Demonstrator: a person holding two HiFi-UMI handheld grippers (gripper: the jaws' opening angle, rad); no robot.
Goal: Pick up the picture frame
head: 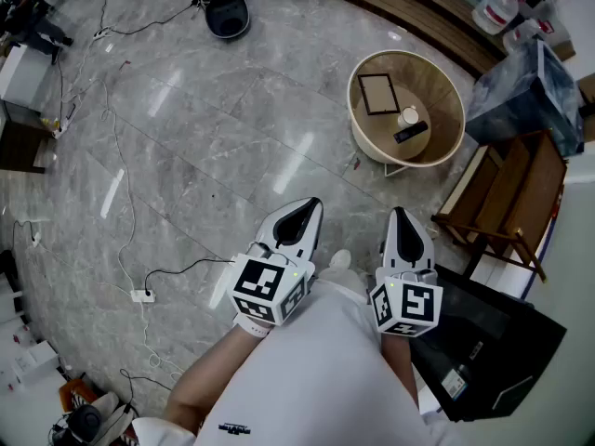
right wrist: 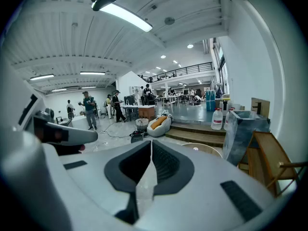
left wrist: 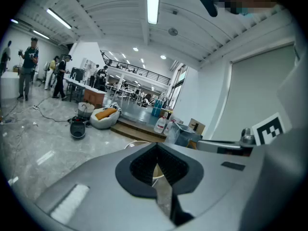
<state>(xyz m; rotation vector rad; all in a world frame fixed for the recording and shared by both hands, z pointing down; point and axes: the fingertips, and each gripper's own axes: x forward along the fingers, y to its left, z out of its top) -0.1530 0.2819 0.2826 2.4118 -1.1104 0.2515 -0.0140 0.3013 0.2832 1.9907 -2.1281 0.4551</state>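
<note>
The picture frame (head: 378, 93), dark-edged with a pale middle, lies flat in a round beige tub-like table (head: 448, 86) at the upper right of the head view. A white cup (head: 408, 116) and a black remote (head: 410, 132) lie beside it. My left gripper (head: 299, 219) and right gripper (head: 405, 223) are held side by side close to my body, well short of the table. Both are shut with nothing between their jaws. In the left gripper view the left gripper (left wrist: 155, 149) shows closed tips. The right gripper (right wrist: 150, 147) looks the same in its own view. The frame is hidden in both gripper views.
A wooden chair (head: 507, 203) stands right of the table, with a black case (head: 483, 342) by my right side. Cables and a power strip (head: 141, 295) cross the grey marble floor (head: 214, 128). A wooden step (head: 418, 12) runs behind the table. People (right wrist: 89, 110) stand far off.
</note>
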